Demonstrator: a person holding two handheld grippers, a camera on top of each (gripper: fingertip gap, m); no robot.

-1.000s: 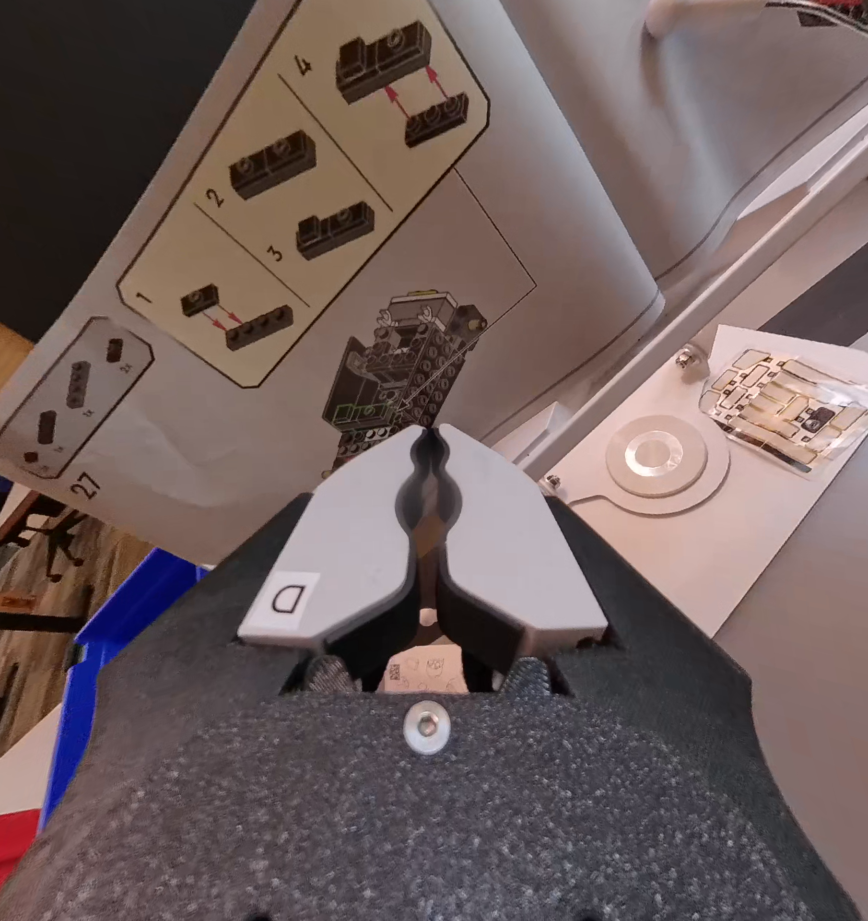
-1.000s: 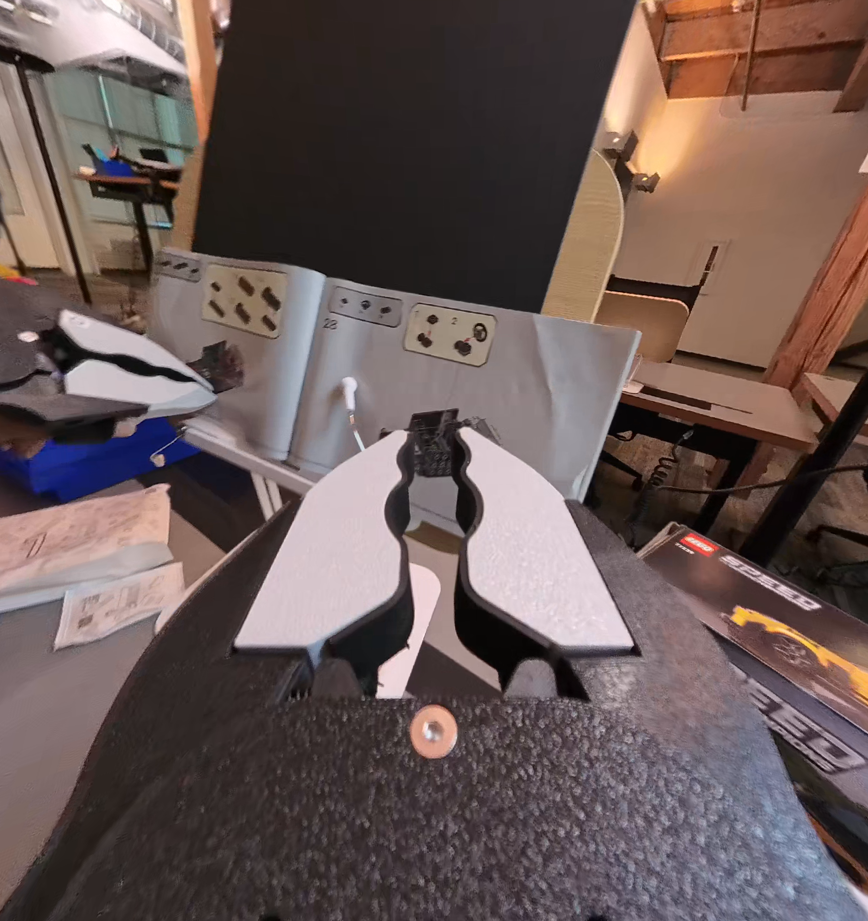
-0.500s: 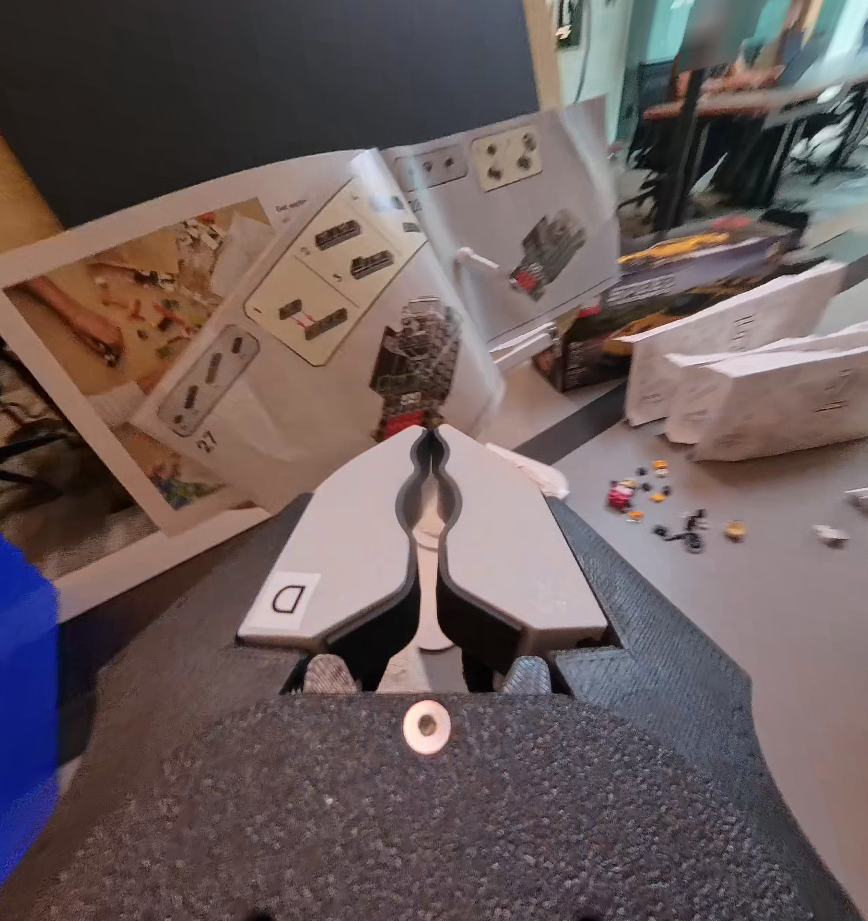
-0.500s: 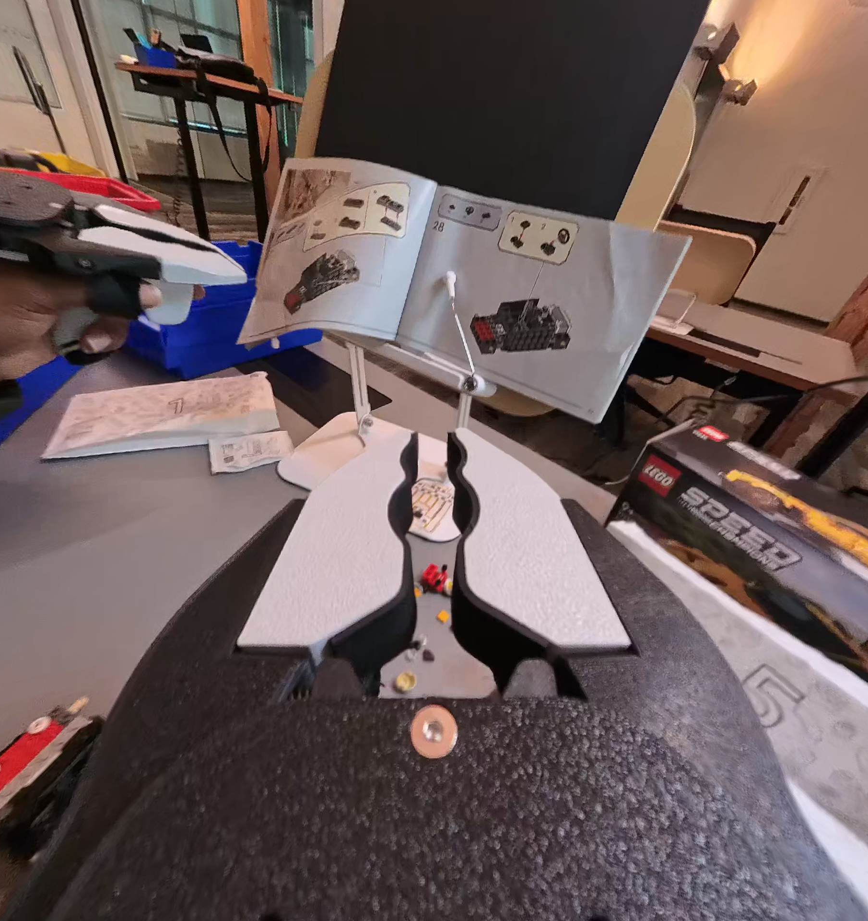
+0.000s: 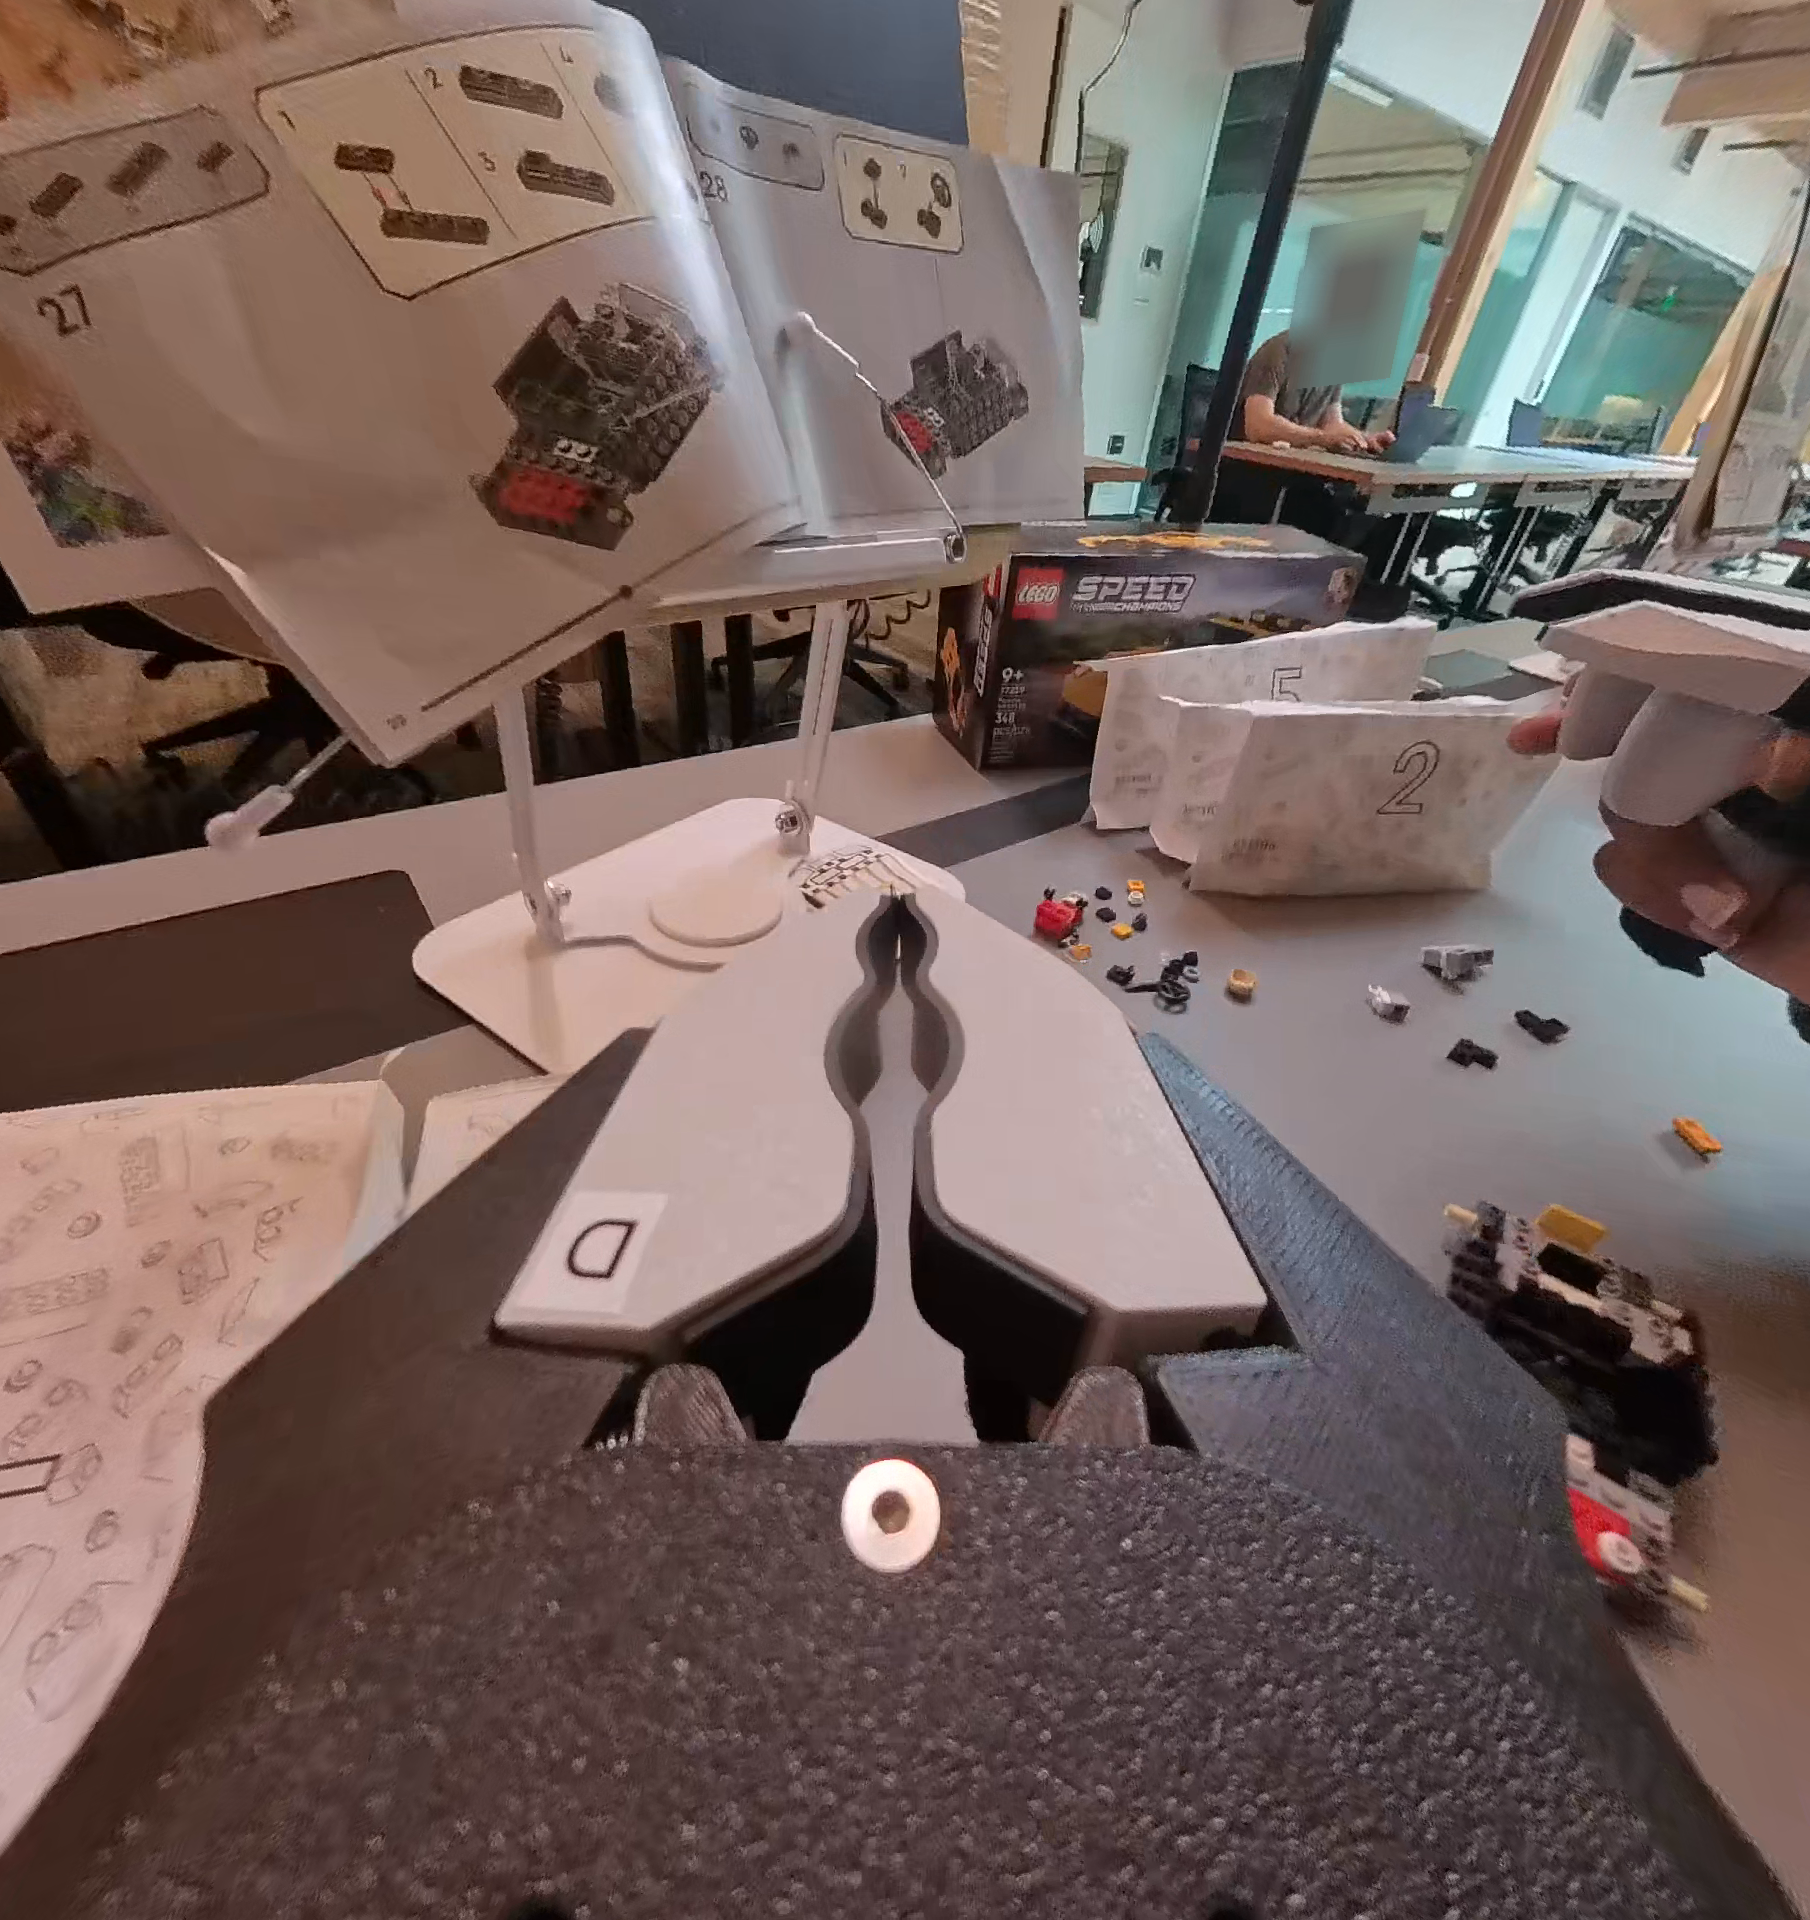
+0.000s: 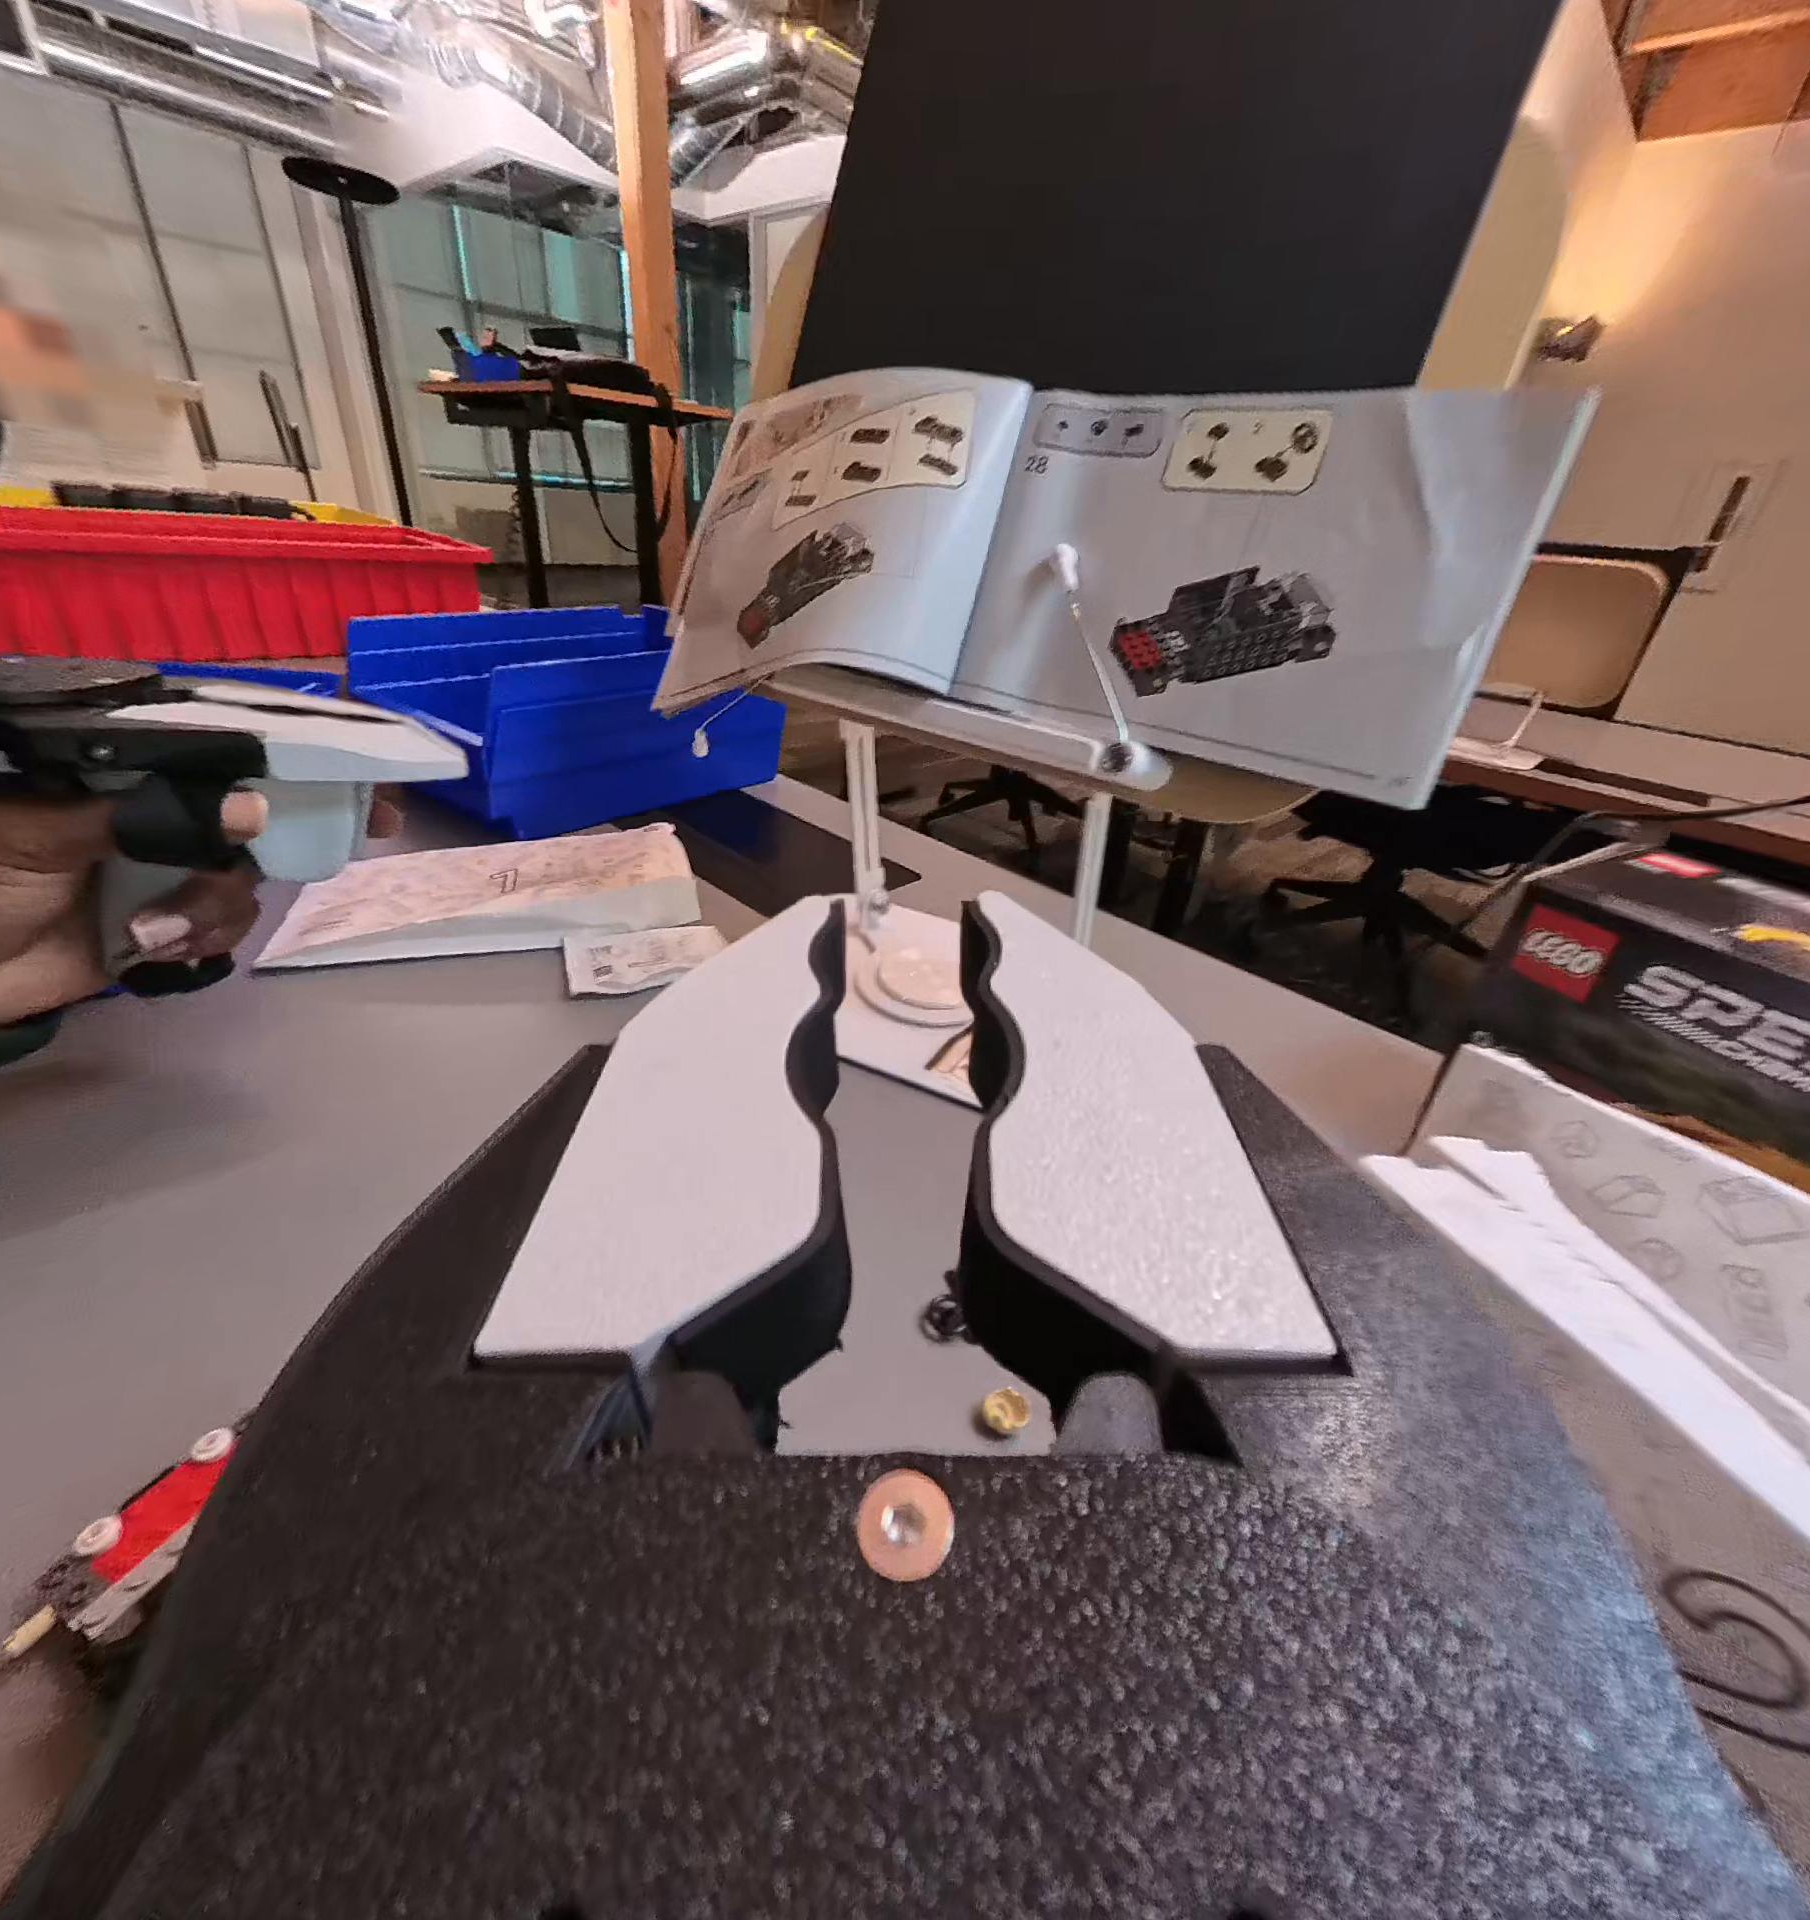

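- Grey tabletop (image 5: 1503, 1143) carries all items in view.
- Left gripper (image 5: 896, 914): fingertips pressed together with nothing between them, held above the table just in front of the white book-stand base (image 5: 589, 935).
- Right gripper (image 6: 901, 925): fingers parted with a clear gap, nothing in the grasp; the stand base (image 6: 911, 987) shows through the gap.
- Open instruction booklet (image 6: 1140, 561) rests on the stand, pinned by a wire page holder (image 6: 1088, 644).
- Small loose bricks (image 5: 1140, 935), red, black and yellow, lie scattered on the table to the right of the left gripper.
- Partly built black model (image 5: 1576, 1320) sits at the left gripper's right flank.
- Numbered paper bags (image 5: 1348, 790) stand beyond the bricks, near the set's box (image 5: 1140, 644).
- Blue bin (image 6: 558, 707) and a flat paper bag (image 6: 485, 894) lie to the left in the right wrist view.
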